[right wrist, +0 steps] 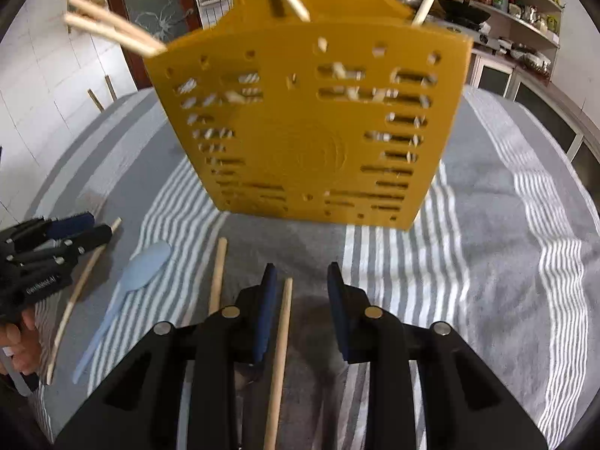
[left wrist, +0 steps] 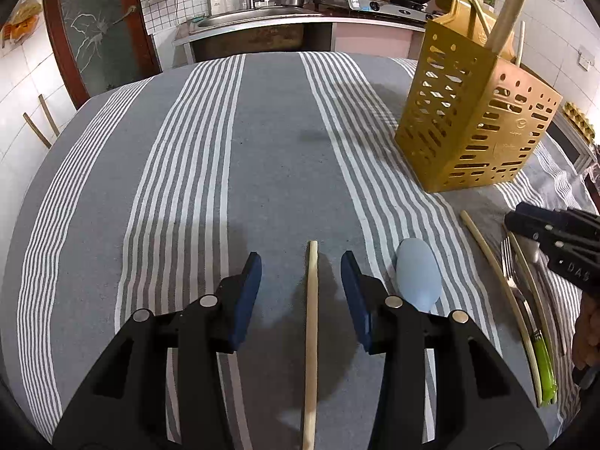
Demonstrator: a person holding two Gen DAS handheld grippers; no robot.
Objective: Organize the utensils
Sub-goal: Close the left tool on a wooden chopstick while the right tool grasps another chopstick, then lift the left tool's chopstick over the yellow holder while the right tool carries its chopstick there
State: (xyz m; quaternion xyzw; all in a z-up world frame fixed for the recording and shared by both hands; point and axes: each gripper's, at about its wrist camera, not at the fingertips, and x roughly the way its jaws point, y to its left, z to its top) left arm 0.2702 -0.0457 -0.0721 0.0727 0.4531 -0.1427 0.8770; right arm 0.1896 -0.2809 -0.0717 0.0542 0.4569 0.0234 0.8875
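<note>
- The utensil holder [left wrist: 480, 120] stands on the cloth [left wrist: 187, 187], chopsticks upright inside it.
- Before it lie a spoon [left wrist: 418, 279], a fork [left wrist: 519, 288] and loose chopsticks [left wrist: 487, 258].
- Behind the table runs the kitchen counter [left wrist: 262, 24].

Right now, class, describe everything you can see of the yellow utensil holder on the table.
The yellow utensil holder is a tall, box-shaped caddy of what looks like plastic, its walls pierced with slots and round holes. It stands upright on the grey striped tablecloth, with pale wooden sticks poking from its top. Neither gripper touches it.
</note>
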